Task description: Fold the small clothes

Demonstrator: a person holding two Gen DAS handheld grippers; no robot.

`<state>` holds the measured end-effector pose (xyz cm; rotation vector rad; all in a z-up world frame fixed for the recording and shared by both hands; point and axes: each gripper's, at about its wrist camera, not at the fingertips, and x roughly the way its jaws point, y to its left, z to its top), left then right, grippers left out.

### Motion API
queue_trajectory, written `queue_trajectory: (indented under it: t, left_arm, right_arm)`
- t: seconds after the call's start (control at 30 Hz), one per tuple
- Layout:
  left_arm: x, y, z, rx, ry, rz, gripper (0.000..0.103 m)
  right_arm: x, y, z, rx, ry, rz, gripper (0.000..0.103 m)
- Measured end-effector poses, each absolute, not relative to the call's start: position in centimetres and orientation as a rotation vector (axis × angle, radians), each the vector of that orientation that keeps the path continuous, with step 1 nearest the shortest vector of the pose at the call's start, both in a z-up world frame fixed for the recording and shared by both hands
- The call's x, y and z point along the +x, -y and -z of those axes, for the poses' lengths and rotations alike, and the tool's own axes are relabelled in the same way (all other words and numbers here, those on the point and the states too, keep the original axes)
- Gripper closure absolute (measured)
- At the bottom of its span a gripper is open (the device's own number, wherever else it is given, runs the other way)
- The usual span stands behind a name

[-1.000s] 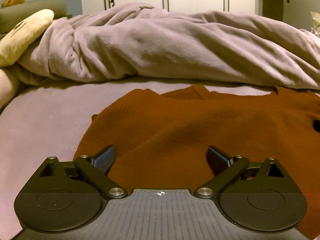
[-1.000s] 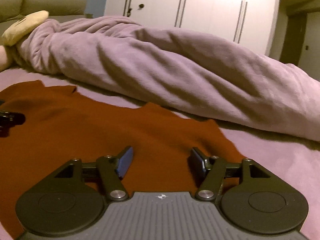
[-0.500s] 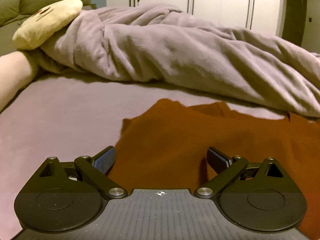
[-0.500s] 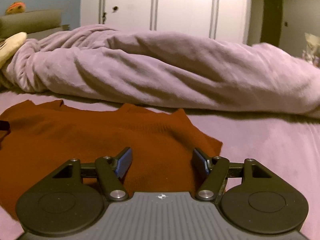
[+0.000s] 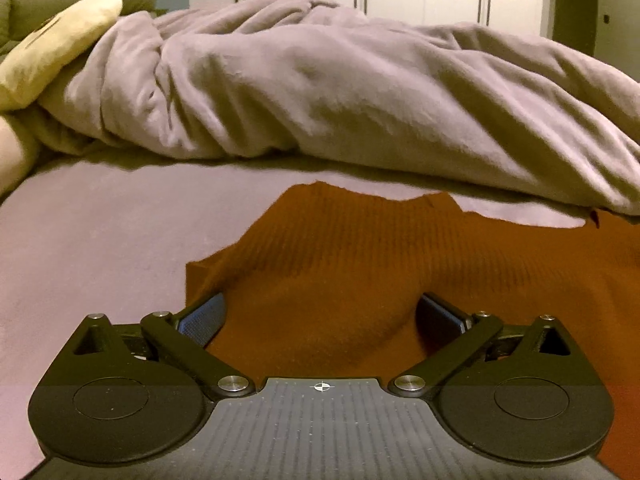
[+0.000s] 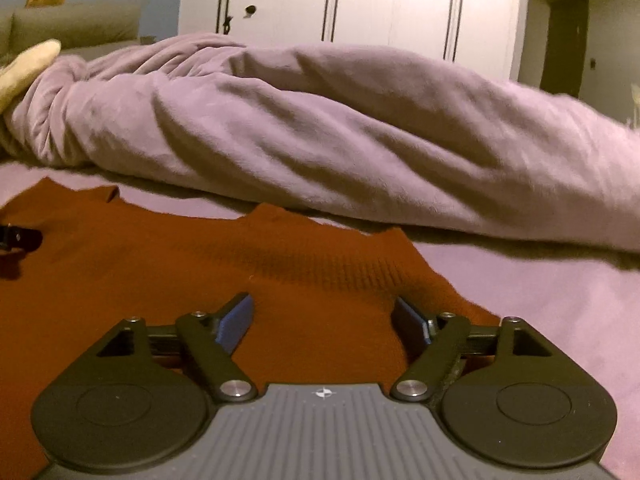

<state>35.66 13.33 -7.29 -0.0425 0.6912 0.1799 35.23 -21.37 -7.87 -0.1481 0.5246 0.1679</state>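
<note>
A rust-brown knitted garment (image 5: 400, 264) lies spread flat on the lilac bed sheet (image 5: 100, 240). My left gripper (image 5: 320, 312) is open and low over the garment's left edge, with cloth bulging between its fingers. The garment also shows in the right wrist view (image 6: 200, 264). My right gripper (image 6: 324, 316) is open and low over the garment's right part, near its right edge. The tip of the left gripper (image 6: 16, 238) shows at the far left of the right wrist view.
A big rumpled lilac blanket (image 5: 360, 92) lies across the bed just behind the garment. A cream plush pillow (image 5: 52, 48) sits at the far left. White wardrobe doors (image 6: 360, 4) stand behind the bed. Bare sheet (image 6: 560, 300) lies right of the garment.
Both grippers have shifted over the garment: the left one moved toward its left edge and lower, the right one swung back a little. Both stayed open.
</note>
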Motion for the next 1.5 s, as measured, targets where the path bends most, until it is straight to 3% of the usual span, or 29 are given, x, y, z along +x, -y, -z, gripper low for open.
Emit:
queue_trajectory:
  t: [0.3,0.6,0.7,0.73,0.83,0.93,1.17,1.23,1.37,1.5]
  left_arm:
    - [31.5,-13.6,4.5,-0.031,-0.768,-0.159,0.000]
    - [23.9,-18.7,4.1,-0.231,-0.830,-0.125,0.000]
    - [24.0,-19.9,4.2,-0.369,-0.836,-0.115,0.000]
    - [24.1,-20.2,4.2,-0.394,-0.838,-0.122,0.001]
    - [24.4,-20.6,3.9,-0.450,-0.837,-0.130,0.008]
    - [24.6,-20.6,3.8,-0.460,-0.856,-0.116,0.026]
    - [25.4,-20.3,4.3,-0.461,-0.902,-0.081,0.028]
    - [25.5,-20.3,4.4,-0.475,-0.896,-0.078,0.034]
    - [25.7,-20.6,4.4,-0.510,-0.893,-0.044,0.059]
    - [25.7,-21.2,4.6,-0.563,-0.891,-0.033,0.059]
  right_arm:
    - [34.8,21.5,6.8,-0.140,-0.571,-0.155,0.020]
    - [24.3,24.8,5.1,-0.114,-0.536,-0.082,0.020]
    - [23.3,26.2,6.4,-0.113,-0.607,-0.003,0.022]
    - [23.0,26.8,6.5,-0.076,-0.612,0.007,0.028]
    - [22.2,26.8,5.8,-0.049,-0.617,0.020,0.045]
    - [21.6,25.7,5.4,-0.090,-0.609,0.018,0.055]
    - [20.3,25.9,5.5,-0.064,-0.636,0.027,0.055]
    - [19.8,26.0,5.6,-0.063,-0.641,0.027,0.055]
    - [19.3,26.2,5.8,-0.071,-0.653,0.033,0.055]
    - [19.0,26.6,6.1,-0.055,-0.662,0.047,0.055]
